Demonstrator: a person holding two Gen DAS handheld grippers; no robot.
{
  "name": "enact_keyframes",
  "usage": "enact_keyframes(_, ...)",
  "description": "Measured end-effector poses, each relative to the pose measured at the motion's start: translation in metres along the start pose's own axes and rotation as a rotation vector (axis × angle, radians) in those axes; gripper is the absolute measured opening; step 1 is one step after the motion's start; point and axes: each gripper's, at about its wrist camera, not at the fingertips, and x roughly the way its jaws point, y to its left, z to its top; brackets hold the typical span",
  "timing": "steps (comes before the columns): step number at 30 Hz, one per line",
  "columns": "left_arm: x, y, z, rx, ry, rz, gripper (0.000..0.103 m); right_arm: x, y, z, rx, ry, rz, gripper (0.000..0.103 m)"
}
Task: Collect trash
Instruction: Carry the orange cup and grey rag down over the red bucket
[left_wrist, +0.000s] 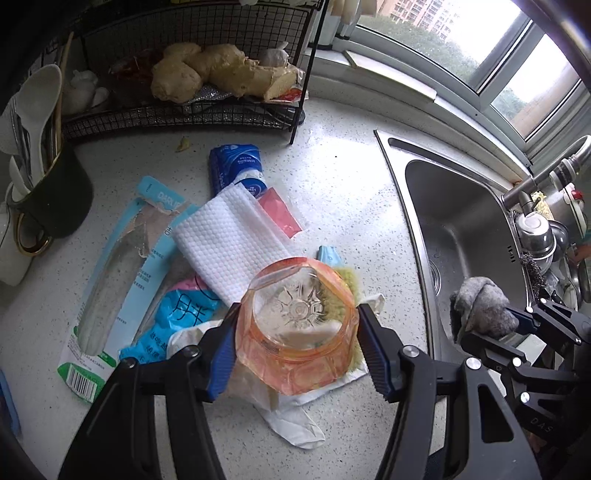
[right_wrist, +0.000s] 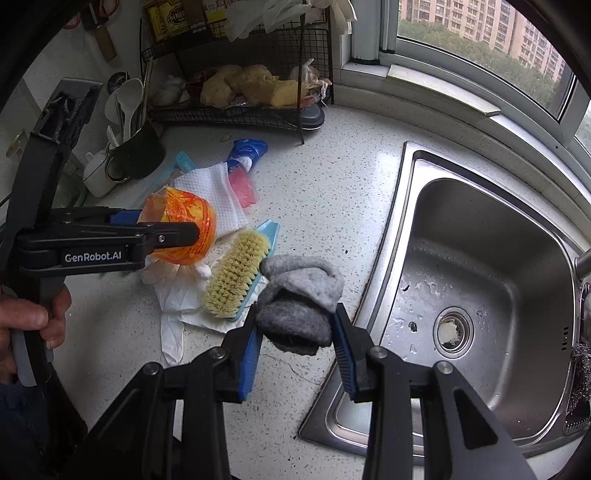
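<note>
My left gripper (left_wrist: 299, 314) is shut on a clear orange plastic container (left_wrist: 295, 332), its blue pads pressing both sides, held above the littered counter. The right wrist view shows the same container (right_wrist: 177, 225) at the left, with a person's hand on that gripper's handle. My right gripper (right_wrist: 297, 314) is shut on a bunched grey cloth (right_wrist: 295, 295), beside the sink's left rim. On the counter lie a white paper towel (left_wrist: 229, 240), a torn toothbrush pack (left_wrist: 122, 266), a blue tissue pack (left_wrist: 236, 166), a pink wrapper (left_wrist: 280, 214), a blue bag (left_wrist: 177, 321) and a white glove (left_wrist: 295, 424).
A steel sink (right_wrist: 391, 229) fills the right side, with a tap (left_wrist: 546, 173) behind it. A scrub brush (right_wrist: 236, 280) lies beside the trash. At the back stand a wire rack (left_wrist: 184, 122) holding ginger and a dark cup (left_wrist: 55, 199) of utensils.
</note>
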Motion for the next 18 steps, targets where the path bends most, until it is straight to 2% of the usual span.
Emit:
enact_keyframes(8,-0.042,-0.033,-0.051,0.012,-0.047,0.040,0.058,-0.028,0.006,-0.016,-0.048,-0.051,0.038,0.035)
enact_keyframes(18,-0.083,-0.078,-0.137,-0.040,-0.086,0.103,0.058,-0.061,0.014,-0.061,-0.146,-0.085,0.107,0.034)
